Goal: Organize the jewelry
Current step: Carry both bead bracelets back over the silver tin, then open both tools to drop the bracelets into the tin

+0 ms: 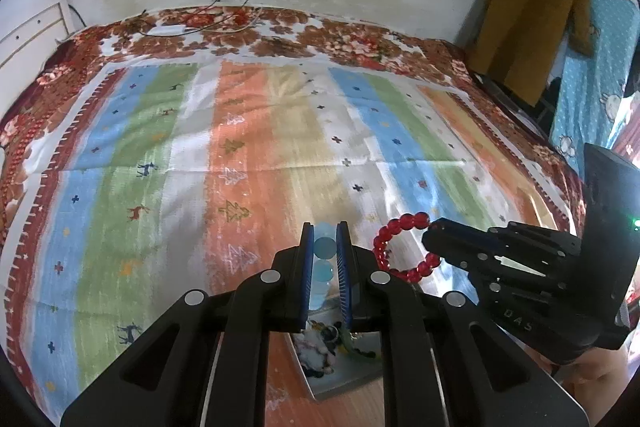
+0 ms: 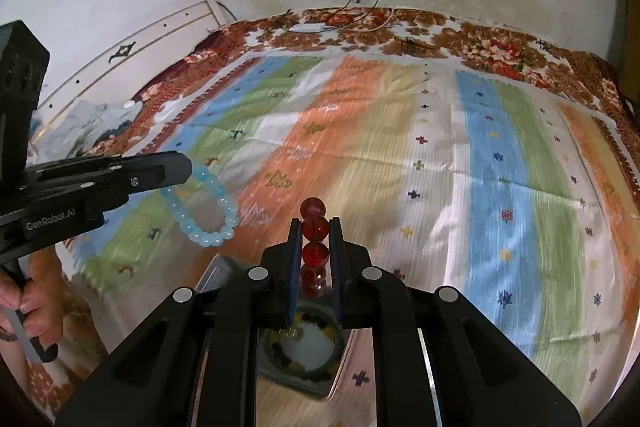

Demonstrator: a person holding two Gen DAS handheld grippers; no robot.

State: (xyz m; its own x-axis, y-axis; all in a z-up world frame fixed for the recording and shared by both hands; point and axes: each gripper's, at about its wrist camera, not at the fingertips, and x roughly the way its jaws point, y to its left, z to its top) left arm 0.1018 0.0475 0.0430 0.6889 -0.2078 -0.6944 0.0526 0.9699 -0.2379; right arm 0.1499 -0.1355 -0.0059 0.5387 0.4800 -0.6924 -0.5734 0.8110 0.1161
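Above the striped blanket | left gripper clamps blue bracelet | right gripper clamps red bracelet

Glossy red bead bracelet; matt woven blanket.

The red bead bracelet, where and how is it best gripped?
Grip the red bead bracelet as the right gripper does now: one short stretch of its beads, pinched across from either side. The ring is flexible, so the rest hangs free; the same hold suits the blue bracelet.
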